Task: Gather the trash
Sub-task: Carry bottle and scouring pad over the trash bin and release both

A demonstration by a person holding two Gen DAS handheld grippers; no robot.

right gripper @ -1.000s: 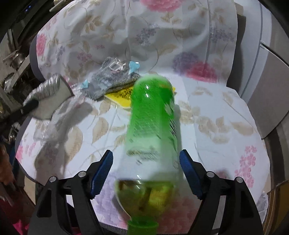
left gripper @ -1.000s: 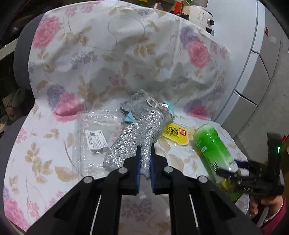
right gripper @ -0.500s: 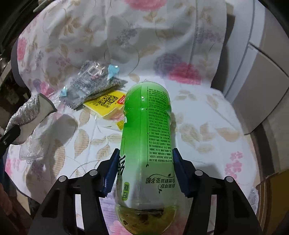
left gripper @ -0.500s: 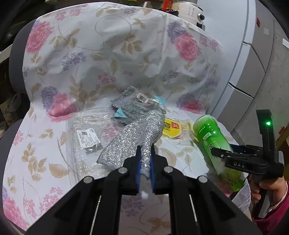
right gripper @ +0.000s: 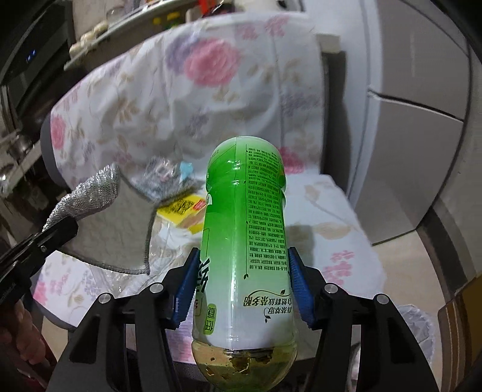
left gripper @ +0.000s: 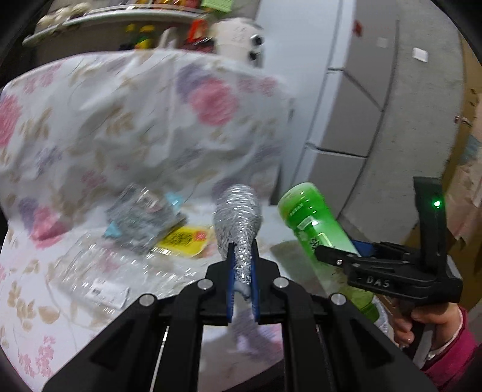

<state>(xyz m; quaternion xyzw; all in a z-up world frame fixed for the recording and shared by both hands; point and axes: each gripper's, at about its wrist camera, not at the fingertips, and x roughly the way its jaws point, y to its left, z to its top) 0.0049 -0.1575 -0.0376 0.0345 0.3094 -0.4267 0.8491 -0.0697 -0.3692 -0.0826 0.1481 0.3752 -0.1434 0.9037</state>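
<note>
Floral sheeting [left gripper: 126, 126] is covering a padded seat and its backrest, with grey cabinet fronts [left gripper: 337, 126] standing to the right and a cluttered shelf [left gripper: 114, 15] showing blurred above the backrest. Lying on the seat are several pieces of litter: a clear plastic bag [left gripper: 99, 280] with a white label, a grey patterned packet [left gripper: 144, 217] with pale blue corners, and a yellow wrapper [left gripper: 183, 239] just beside and partly under that packet.

Left gripper [left gripper: 241, 271] — its blue pads are pinching tight on the narrow end of a silver scouring cloth [left gripper: 238, 217], which is standing up from the jaws, clear of the seat. Seen from the right wrist, this cloth [right gripper: 99, 217] is hanging as a grey sheet with a stitched edge in front of the litter, at the left of the view.

Right gripper [right gripper: 241, 289] — its jaws are clamping the sides of a green plastic bottle [right gripper: 247, 241], base pointing away from the camera and neck toward it, with brownish dregs pooling at the near end. In the left-wrist view the bottle [left gripper: 313, 223] is tilting above the seat's right edge, and a hand [left gripper: 421, 325] in a pink sleeve is gripping the tool's handle.
</note>
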